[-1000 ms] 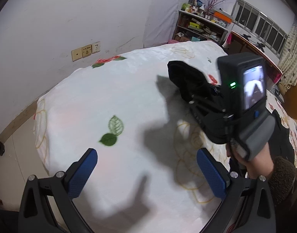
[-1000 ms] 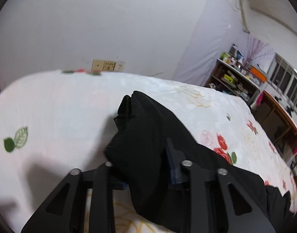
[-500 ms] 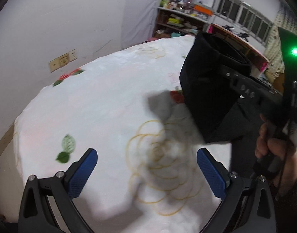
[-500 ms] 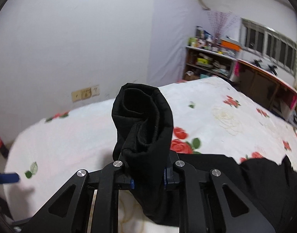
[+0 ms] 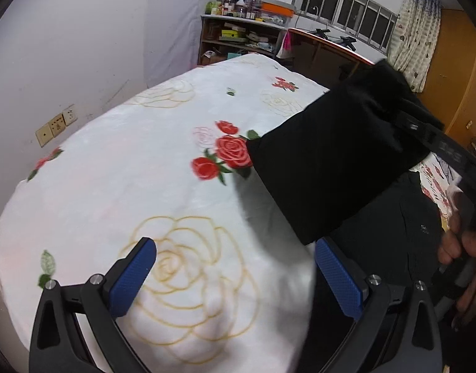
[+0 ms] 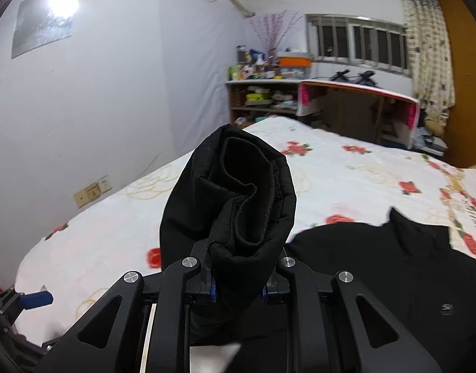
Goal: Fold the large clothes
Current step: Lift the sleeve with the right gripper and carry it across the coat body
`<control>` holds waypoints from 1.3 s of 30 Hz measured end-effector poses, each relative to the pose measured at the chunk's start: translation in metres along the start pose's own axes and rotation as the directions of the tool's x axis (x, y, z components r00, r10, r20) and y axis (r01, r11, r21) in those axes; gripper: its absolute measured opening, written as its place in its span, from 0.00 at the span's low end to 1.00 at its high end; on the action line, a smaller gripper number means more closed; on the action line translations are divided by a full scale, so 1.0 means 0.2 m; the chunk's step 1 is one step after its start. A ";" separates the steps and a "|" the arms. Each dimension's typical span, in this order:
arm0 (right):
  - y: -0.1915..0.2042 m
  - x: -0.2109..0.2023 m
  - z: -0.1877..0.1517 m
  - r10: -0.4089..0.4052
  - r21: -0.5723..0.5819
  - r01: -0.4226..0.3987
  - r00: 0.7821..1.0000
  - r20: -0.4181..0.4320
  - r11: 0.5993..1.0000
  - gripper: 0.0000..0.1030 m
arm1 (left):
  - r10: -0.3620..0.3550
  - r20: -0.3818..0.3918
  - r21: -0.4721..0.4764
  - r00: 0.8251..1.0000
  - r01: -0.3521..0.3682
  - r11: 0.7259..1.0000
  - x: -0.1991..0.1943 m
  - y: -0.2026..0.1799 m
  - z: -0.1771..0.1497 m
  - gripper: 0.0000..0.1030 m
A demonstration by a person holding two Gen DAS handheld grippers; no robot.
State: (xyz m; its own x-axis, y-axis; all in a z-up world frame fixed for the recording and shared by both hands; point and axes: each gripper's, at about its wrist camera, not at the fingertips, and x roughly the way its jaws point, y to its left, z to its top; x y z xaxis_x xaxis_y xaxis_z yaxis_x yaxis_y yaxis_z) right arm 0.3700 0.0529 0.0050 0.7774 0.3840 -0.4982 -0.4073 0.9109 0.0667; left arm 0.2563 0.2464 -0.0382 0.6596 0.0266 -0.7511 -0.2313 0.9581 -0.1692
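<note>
While the right tool grips a black sleeve raised over the bed, the left tool hangs open, empty.

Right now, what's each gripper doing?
Left gripper: open, holding nothing, above the bedspread.
Right gripper: shut on the black garment's sleeve, lifted off the bed.

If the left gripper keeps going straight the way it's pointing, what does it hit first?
Probably the bedspread: the open left gripper points down at its yellow rose outline. The black sleeve hangs off to the right; depth is uncertain.
</note>
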 end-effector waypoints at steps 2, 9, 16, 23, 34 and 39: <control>-0.09 -0.06 0.00 -0.023 0.026 0.022 1.000 0.017 0.999 0.18 | -0.012 0.003 0.003 1.000 0.012 1.000 0.03 -0.07 0.02 1.00; -0.44 -0.27 0.01 -0.144 0.152 0.132 0.987 0.068 0.979 0.18 | -0.056 0.026 0.053 0.998 0.054 0.997 0.11 -0.32 0.11 1.00; -0.76 -0.37 -0.08 -0.250 0.270 0.228 0.967 0.050 0.936 0.18 | -0.049 0.001 0.094 0.999 0.048 0.994 0.27 -0.53 0.18 1.00; -1.06 -0.37 -0.26 -0.299 0.338 0.290 0.954 -0.027 0.895 0.18 | -0.076 -0.053 0.117 0.996 0.082 0.990 0.46 -0.74 0.16 1.00; -1.31 -0.33 -0.54 -0.288 0.442 0.322 0.947 -0.145 0.837 0.20 | 0.021 -0.108 0.219 0.994 0.004 0.976 0.71 -0.95 0.12 1.00; -1.34 -0.32 -0.62 -0.293 0.417 0.338 0.941 -0.169 0.844 0.23 | 0.052 -0.142 0.237 0.989 -0.017 0.971 0.81 -0.99 0.06 1.00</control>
State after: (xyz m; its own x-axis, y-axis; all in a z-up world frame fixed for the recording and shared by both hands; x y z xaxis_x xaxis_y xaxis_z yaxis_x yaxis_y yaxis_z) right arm 0.3701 -0.2338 -0.0879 0.7697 0.0692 -0.6346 0.1188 0.9612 0.2489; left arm 0.4174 0.0651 -0.1177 0.5388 0.0353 -0.8417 -0.0664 0.9978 -0.0006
